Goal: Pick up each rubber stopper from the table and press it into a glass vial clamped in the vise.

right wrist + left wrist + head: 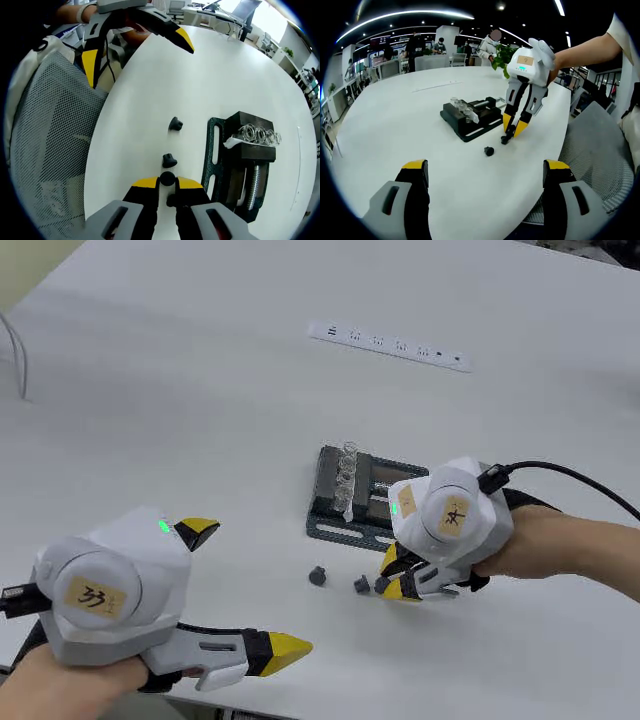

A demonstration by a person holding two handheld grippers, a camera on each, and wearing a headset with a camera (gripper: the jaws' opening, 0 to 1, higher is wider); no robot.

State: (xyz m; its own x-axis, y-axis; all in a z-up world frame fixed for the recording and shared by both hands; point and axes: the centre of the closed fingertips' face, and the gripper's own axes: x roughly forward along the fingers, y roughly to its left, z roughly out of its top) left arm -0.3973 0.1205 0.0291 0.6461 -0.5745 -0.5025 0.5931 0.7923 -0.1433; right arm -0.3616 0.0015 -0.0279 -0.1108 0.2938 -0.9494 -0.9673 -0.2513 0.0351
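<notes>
My right hand-held gripper [166,185] is down at the table [200,390], its jaws drawn in on a stopper [167,177] that sits right at the yellow tips. It looks pinched on both sides, though I judge it is not yet off the surface. My left hand-held gripper [241,589] hangs spread wide and empty near my edge of the table, at 8 o'clock of the work in the head view.

In the right gripper view a second stopper [169,160] lies just beyond the tips at 12 o'clock, and a third stopper [175,123] lies further out on the same line. The vise [242,165] sits at 2 o'clock of the tips, with the vials [256,134] in a row along its clamp.

The hold is shallow, so I'd firm the squeeze first. Then I'd lift straight up, because any forward drift would knock the second stopper. I can't tell which way the narrow end of the gripped one points, so I'd check that once it is clear of the table.

Next I'd carry it toward 2 o'clock and stop above one vial mouth; which mouths are free I can't make out. I'd press down along the glass, never sideways, since only the clamp holds it. If the base starts to slide, the left one could steady the vise
</notes>
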